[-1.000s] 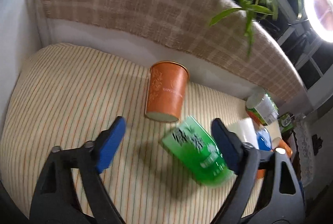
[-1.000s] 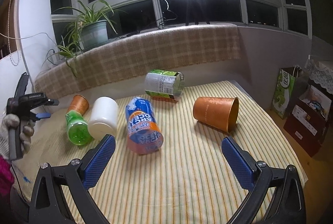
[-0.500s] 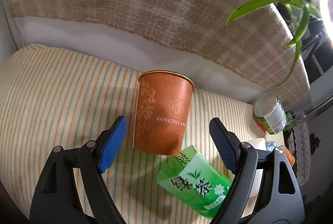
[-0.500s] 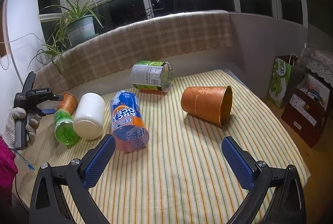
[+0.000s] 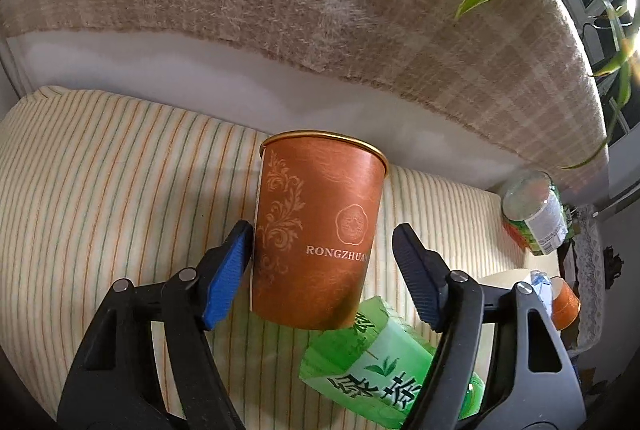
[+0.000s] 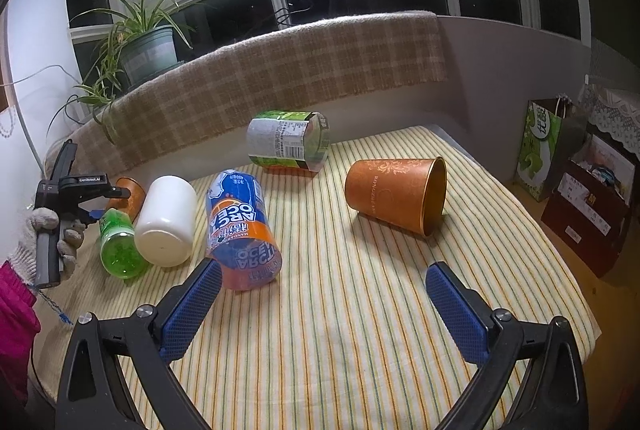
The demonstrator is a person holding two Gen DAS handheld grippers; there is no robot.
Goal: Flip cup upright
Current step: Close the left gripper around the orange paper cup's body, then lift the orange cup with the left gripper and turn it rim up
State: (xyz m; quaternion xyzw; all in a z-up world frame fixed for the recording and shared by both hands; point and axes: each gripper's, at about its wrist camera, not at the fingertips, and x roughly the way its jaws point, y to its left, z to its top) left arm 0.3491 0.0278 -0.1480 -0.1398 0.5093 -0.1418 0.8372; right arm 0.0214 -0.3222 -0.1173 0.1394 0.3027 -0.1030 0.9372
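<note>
An orange paper cup (image 5: pixel 318 238) with gold print lies on its side on the striped cloth, its mouth toward the back wall. My left gripper (image 5: pixel 322 262) is open, its blue pads on either side of the cup's lower half, the left pad nearly touching. In the right wrist view this cup (image 6: pixel 130 192) is mostly hidden behind the left gripper (image 6: pixel 86 190). A second orange cup (image 6: pixel 396 194) lies on its side, mouth to the right, ahead of my open, empty right gripper (image 6: pixel 324 306).
A green cup (image 5: pixel 380 370) lies against the near orange cup. A white cup (image 6: pixel 166 220), a blue-orange cup (image 6: pixel 240 226) and a green-labelled cup (image 6: pixel 286 142) also lie on the striped table (image 6: pixel 360 310). A plaid-covered ledge (image 5: pixel 320 10) and a potted plant (image 6: pixel 140 42) stand behind.
My left gripper has moved forward to the near orange cup and narrowed, so its pads now flank the cup. The right gripper has edged closer to the table.
</note>
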